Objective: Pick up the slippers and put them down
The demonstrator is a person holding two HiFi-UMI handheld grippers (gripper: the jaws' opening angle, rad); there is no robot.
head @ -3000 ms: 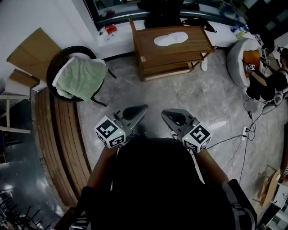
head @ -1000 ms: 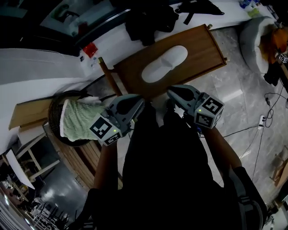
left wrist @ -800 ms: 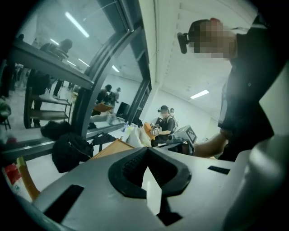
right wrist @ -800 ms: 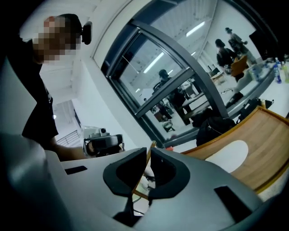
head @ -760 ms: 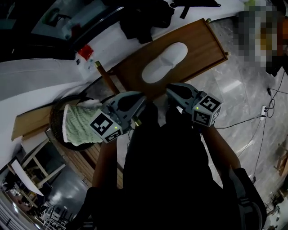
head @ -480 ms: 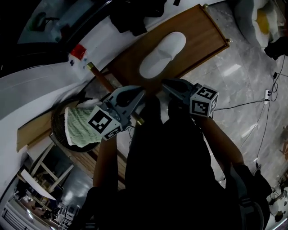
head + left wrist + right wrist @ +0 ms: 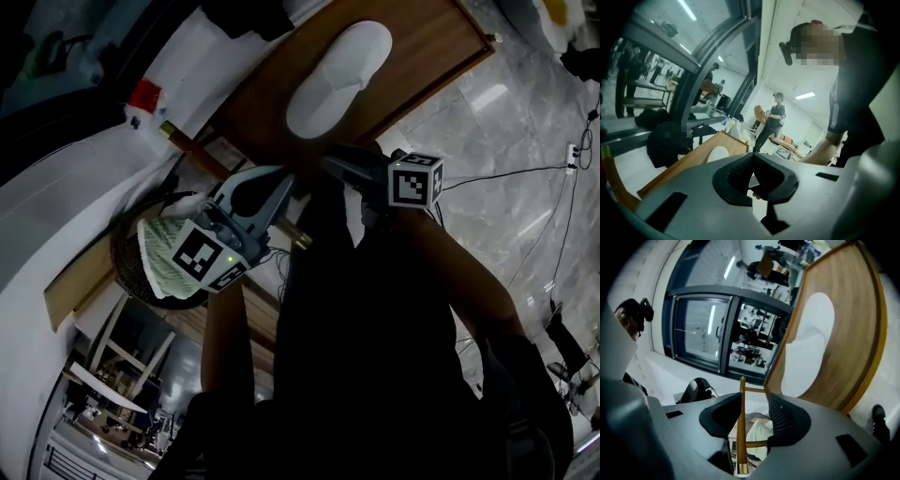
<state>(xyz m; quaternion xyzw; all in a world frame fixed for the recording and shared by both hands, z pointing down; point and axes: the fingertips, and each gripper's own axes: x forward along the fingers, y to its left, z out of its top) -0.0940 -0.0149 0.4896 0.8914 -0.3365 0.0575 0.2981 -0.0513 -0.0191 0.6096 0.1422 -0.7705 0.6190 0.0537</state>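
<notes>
– White slippers [image 7: 337,66], one pair: where do I enter them?
– On the wooden rack [image 7: 427,56], top board, lying close together as one pale shape. Neither claw touches them, from where I stand.
– Left gripper [image 7: 286,180]?
– Grey, marker cube at the rear. Jaws drawn together at the tips, nothing between them. Held by the rack's near edge, short of the pair.
– Right gripper [image 7: 330,164]?
– Same make. Its jaws have just been opening and stand well apart. A wooden post [image 7: 742,427] of the rack shows in the gap, close along one pad, but I would not say the pads press on it. Holds nothing.
– Anything else to list?
– Green towel [image 7: 164,267], draped on a dark round seat [image 7: 120,253] beside the rack. Not part of the job.
– Progress, then?
– Nothing done, I judge. Approach only: both claws are at the rack, and the pair is not yet gripped. Left to do: close on the slippers, lift them off the board, set them down
</notes>
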